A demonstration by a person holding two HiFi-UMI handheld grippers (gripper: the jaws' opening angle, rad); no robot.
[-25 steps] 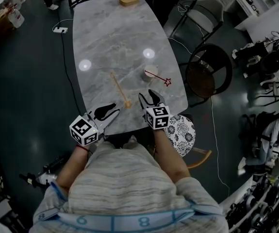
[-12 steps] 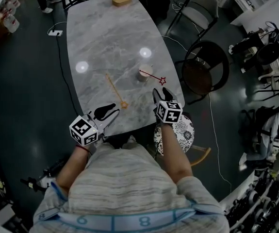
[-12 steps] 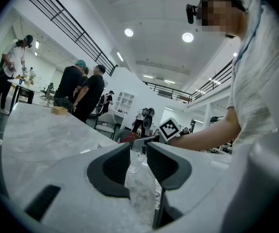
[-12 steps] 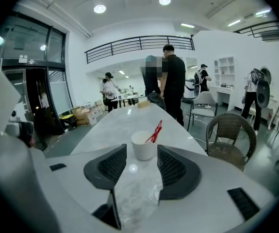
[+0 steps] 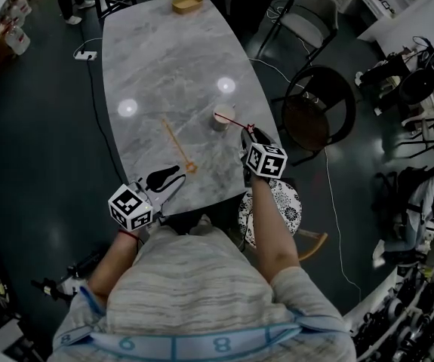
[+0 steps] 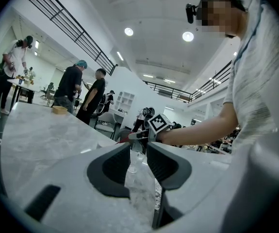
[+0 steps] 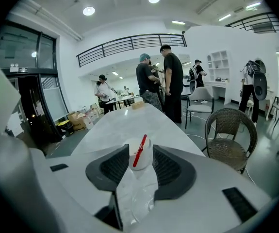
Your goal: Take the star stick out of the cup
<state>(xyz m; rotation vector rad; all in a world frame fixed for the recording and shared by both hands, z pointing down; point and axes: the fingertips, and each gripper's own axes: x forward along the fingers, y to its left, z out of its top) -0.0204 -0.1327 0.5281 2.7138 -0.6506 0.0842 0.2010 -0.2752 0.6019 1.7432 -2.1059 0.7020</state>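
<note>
Star stick [image 7: 139, 152] leans in cup [image 7: 146, 160]; shirt hem [image 5: 175, 345] reads 6, 8.

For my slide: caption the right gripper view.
Right claw, open and just closing slightly, frames the star stick in the cup.

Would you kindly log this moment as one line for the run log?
right gripper: open, jaws just closing round thin red star stick, ungripped | stick in white cup | left gripper: open, empty
</note>
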